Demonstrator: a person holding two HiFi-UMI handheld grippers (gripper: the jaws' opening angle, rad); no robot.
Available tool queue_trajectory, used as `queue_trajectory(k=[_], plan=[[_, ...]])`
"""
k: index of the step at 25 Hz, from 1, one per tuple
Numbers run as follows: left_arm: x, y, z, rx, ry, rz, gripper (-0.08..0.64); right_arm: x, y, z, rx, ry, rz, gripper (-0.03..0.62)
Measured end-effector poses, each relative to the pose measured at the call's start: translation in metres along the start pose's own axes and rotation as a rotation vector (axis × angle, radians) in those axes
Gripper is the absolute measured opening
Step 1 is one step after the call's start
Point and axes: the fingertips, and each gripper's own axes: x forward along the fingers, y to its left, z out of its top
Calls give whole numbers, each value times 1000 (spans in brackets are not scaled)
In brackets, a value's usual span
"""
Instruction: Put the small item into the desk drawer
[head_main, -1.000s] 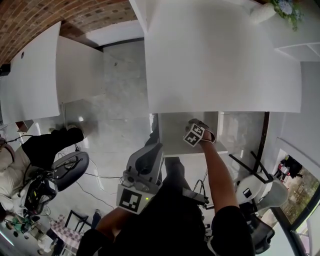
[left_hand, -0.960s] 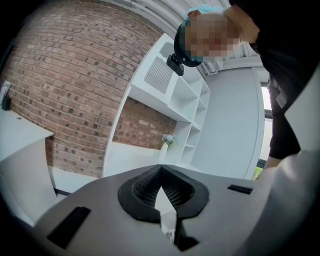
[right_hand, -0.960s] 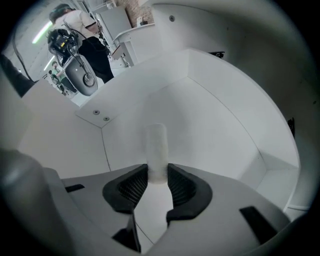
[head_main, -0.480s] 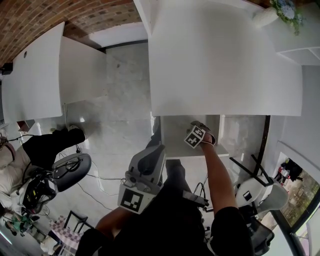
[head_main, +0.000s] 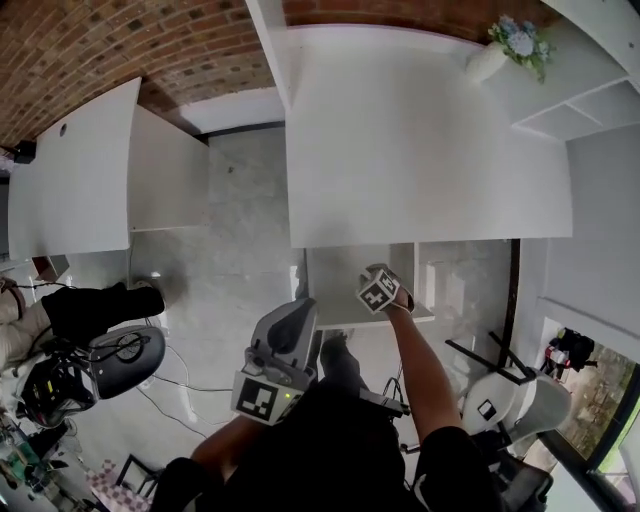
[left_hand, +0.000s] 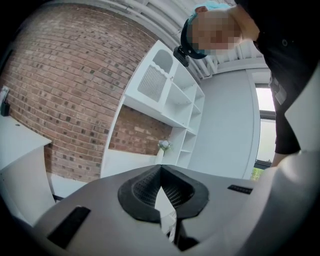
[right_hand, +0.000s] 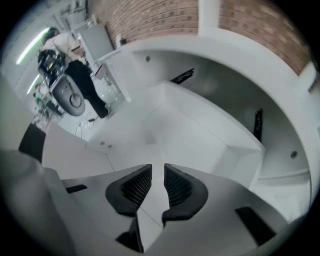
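**Head view.**
- Counters, two. The large white counter (head_main: 420, 140) is filling the upper middle, with its front edge running straight across mid-frame. A second counter (head_main: 70, 170) is lying at the upper left. A strip of grey floor (head_main: 240, 220) is running open between them.
- Drawer (head_main: 335, 275), one. It is standing pulled out below the large counter's front edge, open at the top.
- Right gripper (head_main: 383, 287), one. It is hanging over the drawer's right part and pointing down.
- Left gripper (head_main: 296, 312), one. It is hovering just beside the drawer's lower left corner.
- Chairs, two: a black chair (head_main: 125, 350) at lower left and a white chair (head_main: 505, 395) at lower right.
- Flower vase (head_main: 500, 50), one, at upper right.

**Left gripper view.**
- The left gripper's (left_hand: 160, 170) fingers (left_hand: 142, 187) are meeting at the tips and gripping nothing.
- Beyond them are one shelf unit (left_hand: 170, 100) and a brick wall (left_hand: 65, 90).

**Right gripper view.**
- The right gripper's (right_hand: 158, 170) fingers (right_hand: 135, 187) are standing a narrow gap apart. They have just been closing, with nothing between them.
- The drawer's (right_hand: 190, 125) white floor is lying open below, bounded by its walls toward the right.
- The small item cannot be made out in any view.
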Motion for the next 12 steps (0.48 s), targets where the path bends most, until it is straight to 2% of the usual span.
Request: queue_trajectory(k=[2,4,8,12], plan=[[-6,-12,8,37,-26,-6,23,-30,-3,12,138,-92,-16,58],[-15,-26,17,82,-52,-14,23,-60,-1,17,228,-170,-30,40],[-46,-65,37,116,-103,-15,23,-118,24,5,344,-278,-38,15],[-88,-108,46,151,-148,-2,23,-185,39,-7,377,-403,-115,15]])
